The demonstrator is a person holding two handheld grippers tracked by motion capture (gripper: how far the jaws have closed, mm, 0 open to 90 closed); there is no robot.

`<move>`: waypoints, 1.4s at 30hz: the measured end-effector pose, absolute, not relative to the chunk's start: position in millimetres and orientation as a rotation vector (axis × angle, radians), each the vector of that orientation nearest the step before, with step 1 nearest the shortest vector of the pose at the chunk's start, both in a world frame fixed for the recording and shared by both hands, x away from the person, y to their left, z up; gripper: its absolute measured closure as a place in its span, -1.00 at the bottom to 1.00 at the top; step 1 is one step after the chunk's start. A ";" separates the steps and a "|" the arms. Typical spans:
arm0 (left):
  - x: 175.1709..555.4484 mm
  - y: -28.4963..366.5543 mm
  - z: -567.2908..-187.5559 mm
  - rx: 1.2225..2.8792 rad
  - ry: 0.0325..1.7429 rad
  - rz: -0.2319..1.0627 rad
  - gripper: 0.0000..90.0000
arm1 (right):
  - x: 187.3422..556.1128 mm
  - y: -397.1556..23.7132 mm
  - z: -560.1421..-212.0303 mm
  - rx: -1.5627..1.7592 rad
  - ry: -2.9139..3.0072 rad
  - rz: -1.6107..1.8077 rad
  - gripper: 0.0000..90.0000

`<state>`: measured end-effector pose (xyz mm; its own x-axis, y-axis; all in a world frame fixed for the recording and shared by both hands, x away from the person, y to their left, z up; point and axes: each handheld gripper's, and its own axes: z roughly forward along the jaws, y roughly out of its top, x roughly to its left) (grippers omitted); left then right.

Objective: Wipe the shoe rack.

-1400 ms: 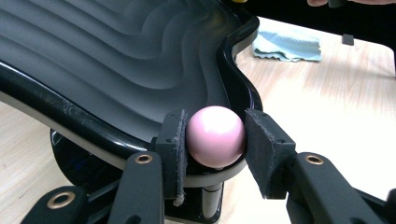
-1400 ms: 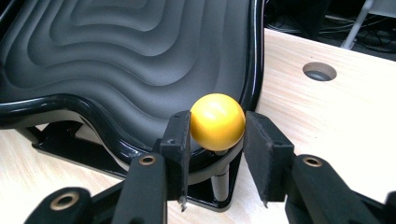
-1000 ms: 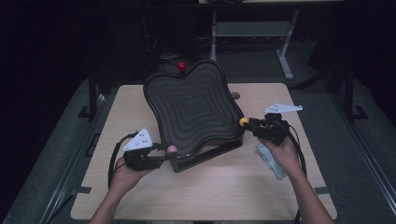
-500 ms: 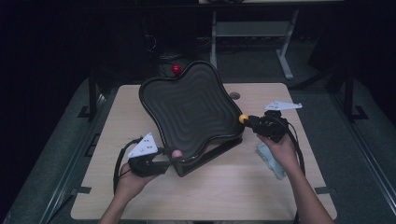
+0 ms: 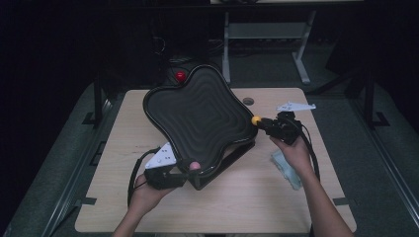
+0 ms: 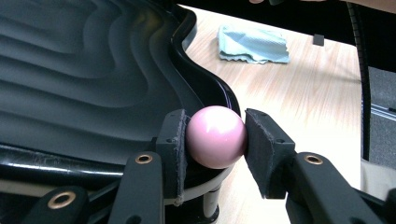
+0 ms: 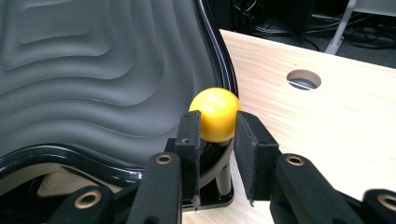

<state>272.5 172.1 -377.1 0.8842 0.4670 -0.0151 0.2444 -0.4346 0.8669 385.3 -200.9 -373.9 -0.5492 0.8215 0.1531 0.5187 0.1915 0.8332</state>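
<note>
Left gripper [image 6: 215,142] jaws clamped on pink ball [image 6: 216,136]; right gripper [image 7: 217,135] jaws, just closing, touch yellow ball [image 7: 215,114]. Uneven pull may tip tray [image 5: 197,118] w/ red ball [image 5: 181,76] rolling off the table's far edge.

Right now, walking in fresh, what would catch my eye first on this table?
A big black wavy tray with rippled ridges, tilted up over the middle of the wooden table. At its near corner the left tool pinches a pink ball knob; at its right corner the right tool, jaws just closing, grips a yellow ball knob. A crumpled pale cloth lies by the right hand.
</note>
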 end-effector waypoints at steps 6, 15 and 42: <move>272.6 162.8 -377.3 2.041 0.509 0.264 0.34 | 389.7 -201.9 -377.8 1.276 2.151 1.288 0.54; 273.1 146.7 -376.4 2.055 0.499 0.253 0.34 | 378.4 -219.0 -377.7 1.261 2.203 1.307 0.04; 273.5 109.4 -376.1 2.069 0.483 0.228 0.34 | 345.8 -292.3 -449.5 1.454 2.238 1.029 0.01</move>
<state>273.5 109.4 -376.1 0.9038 0.4267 -0.0320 0.2463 -0.4577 0.8543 345.8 -292.3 -449.5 -0.4538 0.8799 0.1411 0.6799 0.2395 0.6931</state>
